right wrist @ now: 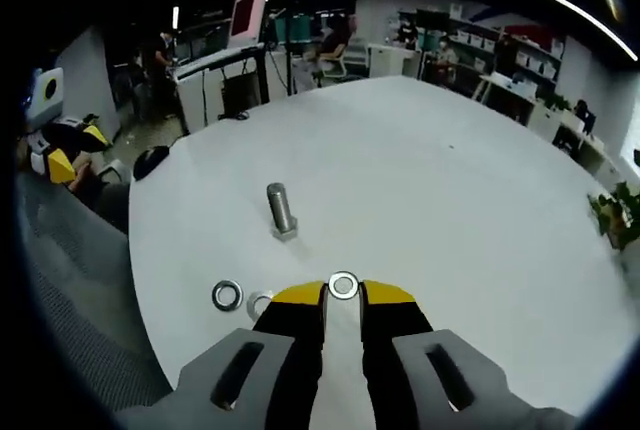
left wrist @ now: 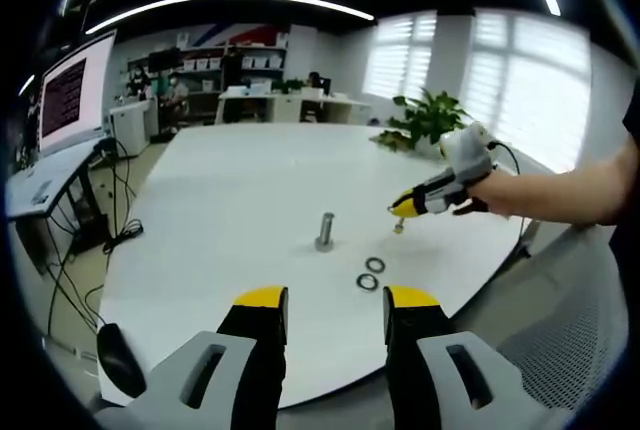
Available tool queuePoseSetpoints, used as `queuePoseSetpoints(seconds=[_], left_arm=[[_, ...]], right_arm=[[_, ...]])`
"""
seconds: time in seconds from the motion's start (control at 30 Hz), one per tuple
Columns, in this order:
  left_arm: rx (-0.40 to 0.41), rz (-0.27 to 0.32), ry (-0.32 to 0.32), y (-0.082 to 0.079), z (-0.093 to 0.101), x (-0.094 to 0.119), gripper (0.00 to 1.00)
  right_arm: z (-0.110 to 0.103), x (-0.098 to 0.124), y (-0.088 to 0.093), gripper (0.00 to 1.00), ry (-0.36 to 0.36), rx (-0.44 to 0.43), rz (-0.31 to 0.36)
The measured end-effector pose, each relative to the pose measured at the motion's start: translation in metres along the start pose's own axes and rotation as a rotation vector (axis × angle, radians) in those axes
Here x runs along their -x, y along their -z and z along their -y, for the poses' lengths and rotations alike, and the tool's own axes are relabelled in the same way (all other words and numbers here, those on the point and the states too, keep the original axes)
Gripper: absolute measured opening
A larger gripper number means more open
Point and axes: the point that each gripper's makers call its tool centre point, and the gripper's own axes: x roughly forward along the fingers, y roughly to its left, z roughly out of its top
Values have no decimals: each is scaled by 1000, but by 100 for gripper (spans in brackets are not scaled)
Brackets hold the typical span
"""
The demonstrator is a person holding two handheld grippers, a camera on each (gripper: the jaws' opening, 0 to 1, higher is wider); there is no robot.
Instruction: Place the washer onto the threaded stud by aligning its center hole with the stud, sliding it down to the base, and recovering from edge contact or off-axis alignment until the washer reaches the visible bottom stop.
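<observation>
Right gripper (right wrist: 342, 290) fingers pinch washer (right wrist: 343, 285); left gripper (left wrist: 336, 312) gapes.

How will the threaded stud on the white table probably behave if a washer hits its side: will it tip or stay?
The threaded stud stands upright on a wider hex base, so it probably resists a light touch. It is tall for that base, so a firm side push may tip it. It looks like solid metal, likely stiff and heavy for its size. The right tongs hold a washer.

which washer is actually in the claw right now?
The washer pinched at the right claw tips, lifted off the white table. The other two washers lie flat beside the threaded stud.
</observation>
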Motion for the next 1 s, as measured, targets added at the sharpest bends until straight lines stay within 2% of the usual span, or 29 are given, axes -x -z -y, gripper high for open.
queuePoseSetpoints(seconds=[0.2, 0.47, 0.8, 1.0], left_arm=[[-1, -3, 1, 0, 0, 0, 36], [-1, -6, 3, 1, 1, 0, 36], [-4, -15, 9, 2, 2, 0, 36], [-3, -20, 13, 3, 3, 0, 36]], right_arm=[[12, 12, -7, 15, 30, -42, 31], [23, 26, -12, 15, 60, -53, 57], [45, 38, -8, 15, 125, -71, 65], [49, 40, -5, 15, 139, -83, 64]])
